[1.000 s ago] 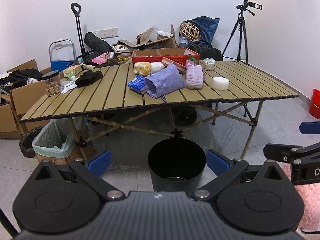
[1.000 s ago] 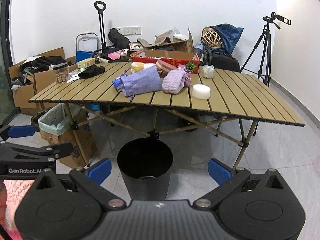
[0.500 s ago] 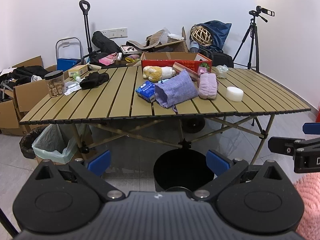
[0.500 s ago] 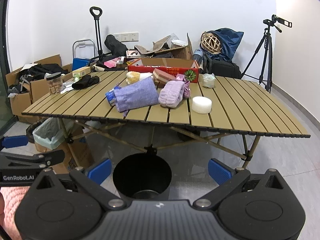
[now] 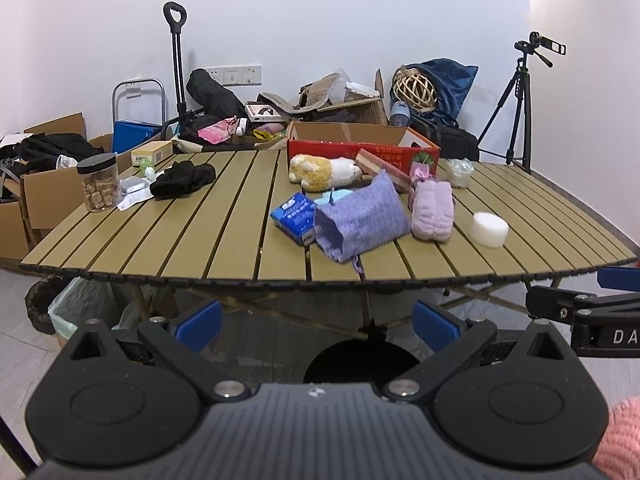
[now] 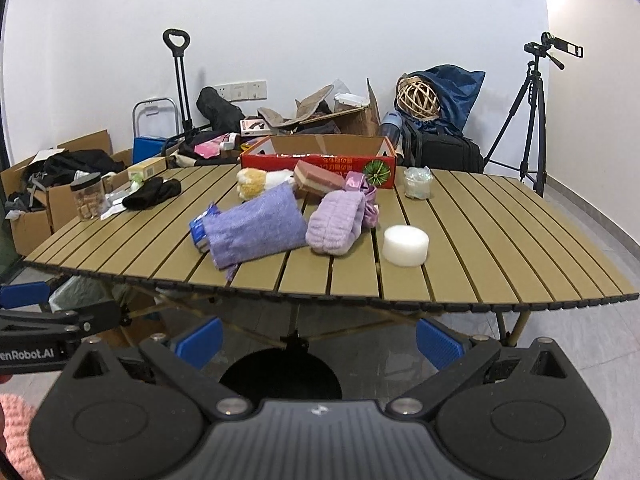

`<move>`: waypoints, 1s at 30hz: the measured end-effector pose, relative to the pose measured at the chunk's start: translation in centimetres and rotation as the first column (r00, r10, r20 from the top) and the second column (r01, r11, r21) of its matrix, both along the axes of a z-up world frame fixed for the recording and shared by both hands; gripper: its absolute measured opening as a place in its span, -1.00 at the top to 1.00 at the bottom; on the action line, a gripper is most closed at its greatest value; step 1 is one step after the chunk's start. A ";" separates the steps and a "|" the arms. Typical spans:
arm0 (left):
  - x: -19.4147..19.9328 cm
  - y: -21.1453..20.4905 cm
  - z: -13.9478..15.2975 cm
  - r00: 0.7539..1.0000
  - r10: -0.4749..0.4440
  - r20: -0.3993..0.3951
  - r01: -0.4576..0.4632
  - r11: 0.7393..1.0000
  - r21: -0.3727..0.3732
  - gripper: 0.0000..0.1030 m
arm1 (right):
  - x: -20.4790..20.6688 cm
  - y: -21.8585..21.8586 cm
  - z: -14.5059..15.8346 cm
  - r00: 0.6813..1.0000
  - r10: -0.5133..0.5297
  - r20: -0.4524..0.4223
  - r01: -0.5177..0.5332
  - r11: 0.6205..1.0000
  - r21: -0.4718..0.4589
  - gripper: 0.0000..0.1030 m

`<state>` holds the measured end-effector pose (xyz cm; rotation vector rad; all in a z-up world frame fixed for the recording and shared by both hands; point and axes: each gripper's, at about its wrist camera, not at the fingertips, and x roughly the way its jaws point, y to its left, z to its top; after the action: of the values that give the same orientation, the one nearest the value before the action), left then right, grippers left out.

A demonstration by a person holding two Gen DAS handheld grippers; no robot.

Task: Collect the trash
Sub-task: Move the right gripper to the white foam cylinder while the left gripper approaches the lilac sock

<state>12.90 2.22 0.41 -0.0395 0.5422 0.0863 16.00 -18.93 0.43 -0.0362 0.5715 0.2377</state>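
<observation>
Room: white-walled, boxes and bags piled behind a slatted bench (image 5: 200, 240).
Left claw (image 5: 316, 322): spread wide, holding nothing, below the bench's near edge.
Right claw (image 6: 318, 336): I have it equally wide and empty.
Trash: nothing collected yet, I judge; the blue packet (image 5: 294, 218) lies mid-bench, touching the purple pouch (image 5: 362, 216).
Bearing: packet sits up and ahead of both claws, long axis slanting away leftward; my left claw looks nearer.
Bin (image 6: 280, 374): black, on the floor under the bench.
</observation>
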 end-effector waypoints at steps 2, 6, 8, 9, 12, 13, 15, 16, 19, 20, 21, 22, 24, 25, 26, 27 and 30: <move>0.7 0.1 0.1 1.000 0.006 0.010 -0.006 1.000 -0.002 -1.00 | 0.9 0.1 -0.1 1.000 0.000 0.007 0.000 1.000 0.000 -1.00; 2.4 0.4 0.3 0.999 0.021 0.024 -0.020 1.000 -0.017 -1.00 | 2.7 0.3 -0.3 1.000 -0.002 0.020 0.002 1.000 0.017 -1.00; 3.3 0.4 0.3 0.999 0.027 0.033 -0.026 0.999 -0.024 -1.00 | 3.6 0.3 -0.4 1.000 -0.008 0.027 0.007 0.999 0.035 -1.00; 3.8 0.4 0.3 0.999 0.031 0.039 -0.030 0.999 -0.028 -1.00 | 4.0 0.3 -0.5 0.999 -0.012 0.030 0.011 0.999 0.045 -1.00; 5.1 0.3 0.2 0.998 0.037 0.054 -0.035 0.998 -0.045 -1.00 | 5.5 0.1 -0.8 0.999 -0.032 0.042 0.028 0.996 0.079 -1.00; 5.5 0.2 0.2 0.998 0.038 0.058 -0.036 0.998 -0.050 -1.00 | 6.0 0.1 -0.9 0.998 -0.037 0.046 0.033 0.996 0.086 -1.00; 6.4 0.1 0.0 0.997 0.043 0.064 -0.039 0.998 -0.057 -1.00 | 7.1 0.0 -1.1 0.997 -0.054 0.056 0.048 0.994 0.103 -1.00; 6.9 0.1 -0.1 0.997 0.046 0.068 -0.042 0.997 -0.060 -1.00 | 7.6 -0.1 -1.3 0.996 -0.062 0.060 0.055 0.993 0.108 -1.00; 8.3 0.2 -0.5 0.994 0.065 0.084 -0.059 0.996 -0.072 -1.00 | 9.0 -0.2 -1.8 0.994 -0.090 0.066 0.081 0.988 0.129 -1.00; 8.7 0.2 -0.6 0.994 0.071 0.087 -0.065 0.995 -0.075 -1.00 | 9.5 -0.2 -2.0 0.993 -0.101 0.067 0.091 0.986 0.140 -1.00; 9.3 0.2 -0.7 0.993 0.080 0.089 -0.073 0.994 -0.078 -1.00 | 10.0 -0.3 -2.2 0.992 -0.110 0.068 0.099 0.984 0.148 -1.00; 9.9 0.2 -0.9 0.992 0.088 0.090 -0.081 0.994 -0.079 -1.00 | 10.4 -0.4 -2.4 0.990 -0.118 0.072 0.105 0.982 0.155 -1.00; 10.9 0.2 -1.1 0.991 0.099 0.090 -0.092 0.993 -0.078 -1.00 | 11.4 -0.7 -2.8 0.987 -0.135 0.086 0.119 0.979 0.164 -1.00; 11.3 0.3 -1.2 0.990 0.105 0.090 -0.099 0.992 -0.075 -1.00 | 11.8 -0.7 -3.0 0.985 -0.143 0.095 0.126 0.978 0.165 -1.00; 11.7 0.3 -1.3 0.989 0.113 0.091 -0.106 0.992 -0.073 -1.00 | 12.3 -0.9 -3.3 0.981 -0.158 0.111 0.139 0.977 0.163 -1.00; 12.2 0.3 -1.5 0.989 0.120 0.090 -0.114 0.991 -0.070 -1.00 | 12.6 -0.9 -3.5 0.977 -0.171 0.126 0.151 0.976 0.157 -1.00; 13.6 0.3 -2.1 0.986 0.143 0.081 -0.138 0.988 -0.068 -1.00 | 13.8 -1.1 -4.5 0.960 -0.196 0.202 0.177 0.978 0.112 -1.00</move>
<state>26.49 2.54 -1.64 -0.1421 0.4556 0.2044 29.77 -19.99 -4.02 0.0818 0.3479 0.0744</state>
